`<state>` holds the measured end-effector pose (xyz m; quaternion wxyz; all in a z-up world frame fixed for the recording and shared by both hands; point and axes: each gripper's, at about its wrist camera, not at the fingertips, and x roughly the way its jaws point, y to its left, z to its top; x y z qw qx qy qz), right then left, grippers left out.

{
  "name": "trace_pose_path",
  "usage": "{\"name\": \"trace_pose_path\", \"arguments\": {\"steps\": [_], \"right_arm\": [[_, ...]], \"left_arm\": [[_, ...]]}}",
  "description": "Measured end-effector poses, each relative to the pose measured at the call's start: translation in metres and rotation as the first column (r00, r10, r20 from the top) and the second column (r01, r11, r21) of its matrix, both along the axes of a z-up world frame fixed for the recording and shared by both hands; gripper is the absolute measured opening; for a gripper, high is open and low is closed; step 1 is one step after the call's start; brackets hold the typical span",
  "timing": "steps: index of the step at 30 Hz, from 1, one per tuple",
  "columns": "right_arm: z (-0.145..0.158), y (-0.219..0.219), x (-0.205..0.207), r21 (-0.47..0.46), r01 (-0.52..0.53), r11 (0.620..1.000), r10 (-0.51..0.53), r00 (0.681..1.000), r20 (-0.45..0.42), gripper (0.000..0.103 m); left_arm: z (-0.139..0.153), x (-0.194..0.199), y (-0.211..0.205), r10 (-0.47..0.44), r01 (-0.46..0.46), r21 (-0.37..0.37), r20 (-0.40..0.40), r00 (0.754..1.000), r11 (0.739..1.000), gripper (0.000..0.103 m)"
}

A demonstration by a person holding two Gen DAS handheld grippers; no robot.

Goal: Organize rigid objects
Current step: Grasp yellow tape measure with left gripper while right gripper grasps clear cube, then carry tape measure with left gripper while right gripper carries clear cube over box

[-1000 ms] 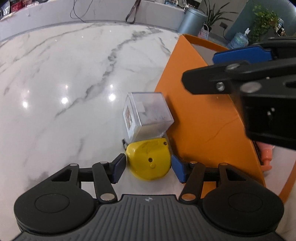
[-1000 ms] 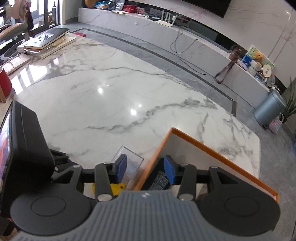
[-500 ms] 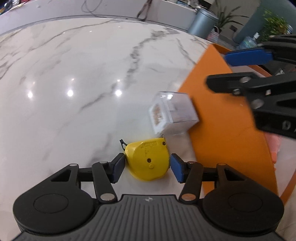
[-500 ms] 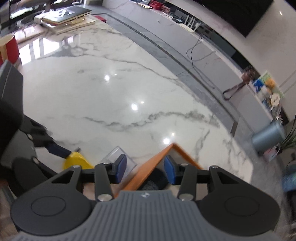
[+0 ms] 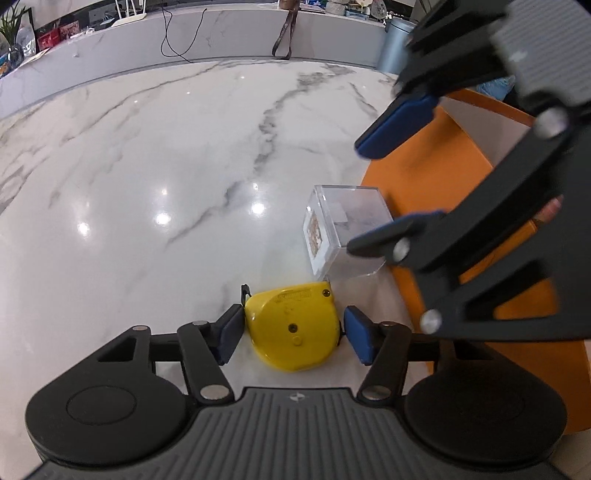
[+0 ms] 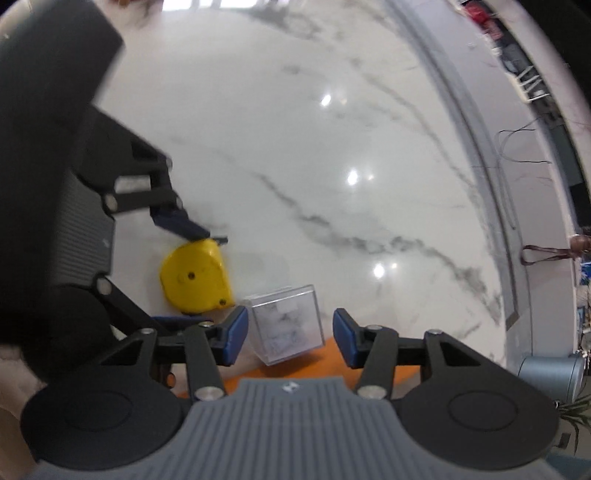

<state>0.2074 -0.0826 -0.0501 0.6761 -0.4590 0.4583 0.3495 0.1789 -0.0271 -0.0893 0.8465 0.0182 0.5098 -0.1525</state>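
A yellow tape measure [image 5: 291,325] lies flat on the white marble table [image 5: 147,184]. My left gripper [image 5: 293,334] straddles it with its jaws opening, and a thin gap shows at the right pad. A clear plastic box [image 6: 284,328] stands just beyond the tape measure [image 6: 195,277], against the outer wall of the orange box [image 5: 436,177]. My right gripper [image 6: 290,341] points down over the clear box [image 5: 347,232]. Its jaws are opening too, one pad on each side and neither pressing. In the left wrist view the right gripper [image 5: 358,195] fills the right side.
The orange box [image 6: 317,360] takes up the table's right end, its inside mostly hidden by my right gripper. Bare marble stretches to the left and far side. Beyond the table run a low ledge with cables [image 5: 177,33] and a grey bin [image 5: 395,48].
My right gripper rolled and came down from the orange box's wall to straddle the clear box, jaws wider. The left gripper stayed around the tape measure, its jaws slightly wider.
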Motion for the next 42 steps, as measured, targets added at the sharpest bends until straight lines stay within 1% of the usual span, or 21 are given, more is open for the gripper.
{"name": "trace_pose_path", "arguments": {"steps": [1,2,4,7,11,15,18,21,22,23,24,28,36,42], "right_arm": [[-0.005,0.001,0.004,-0.019,-0.002,1.000,0.002,1.000,-0.011,0.062],[-0.009,0.002,0.008,-0.035,-0.003,0.999,0.003,1.000,-0.016,0.064],[-0.016,0.003,0.015,-0.063,-0.002,0.998,-0.001,0.999,-0.037,0.065],[-0.024,0.005,0.024,-0.079,0.003,0.997,-0.010,0.997,-0.081,0.066],[-0.032,0.012,0.031,-0.107,-0.003,0.994,-0.009,0.994,-0.112,0.066],[-0.040,0.015,0.037,-0.122,0.015,0.992,-0.033,0.990,-0.139,0.066],[-0.046,0.015,0.043,-0.136,0.031,0.990,-0.052,0.986,-0.157,0.065],[-0.045,0.015,0.046,-0.126,0.047,0.991,-0.068,0.984,-0.167,0.064],[-0.046,0.015,0.046,-0.126,0.055,0.990,-0.077,0.982,-0.174,0.062],[-0.046,0.016,0.046,-0.128,0.059,0.990,-0.082,0.981,-0.177,0.057],[-0.047,0.015,0.045,-0.129,0.062,0.990,-0.084,0.980,-0.178,0.056],[-0.047,0.016,0.042,-0.123,0.075,0.990,-0.096,0.980,-0.173,0.055],[-0.039,0.013,0.038,-0.081,0.149,0.986,-0.160,0.977,-0.143,0.052],[-0.028,0.019,0.033,-0.064,0.188,0.980,-0.194,0.976,-0.099,0.052]], "left_arm": [[0.000,0.001,0.001,-0.003,0.003,-0.001,-0.002,1.000,1.000,0.068],[0.000,0.001,0.003,-0.008,0.008,0.000,-0.003,1.000,1.000,0.068],[0.000,0.002,0.005,-0.010,0.010,0.001,-0.006,1.000,1.000,0.068],[0.000,0.004,0.008,-0.008,0.008,0.003,-0.010,1.000,1.000,0.068],[0.001,0.006,0.009,-0.017,0.017,0.004,-0.007,1.000,1.000,0.068],[0.000,0.004,0.008,-0.039,0.039,0.020,0.005,0.999,0.999,0.069],[-0.001,0.003,0.005,-0.056,0.055,0.054,0.023,0.998,0.997,0.072],[-0.001,0.002,0.004,-0.061,0.059,0.064,0.030,0.998,0.996,0.072],[-0.001,0.003,0.005,-0.061,0.059,0.064,0.030,0.998,0.996,0.070],[-0.001,0.002,0.005,-0.061,0.059,0.063,0.031,0.998,0.996,0.070],[-0.001,0.002,0.004,-0.061,0.059,0.060,0.031,0.998,0.996,0.068],[0.000,0.002,0.005,-0.059,0.058,0.055,0.030,0.998,0.997,0.067],[0.000,0.004,0.006,-0.045,0.043,0.046,0.028,0.999,0.998,0.066],[0.002,0.005,0.021,0.014,-0.014,-0.012,-0.007,1.000,1.000,0.066]]}}
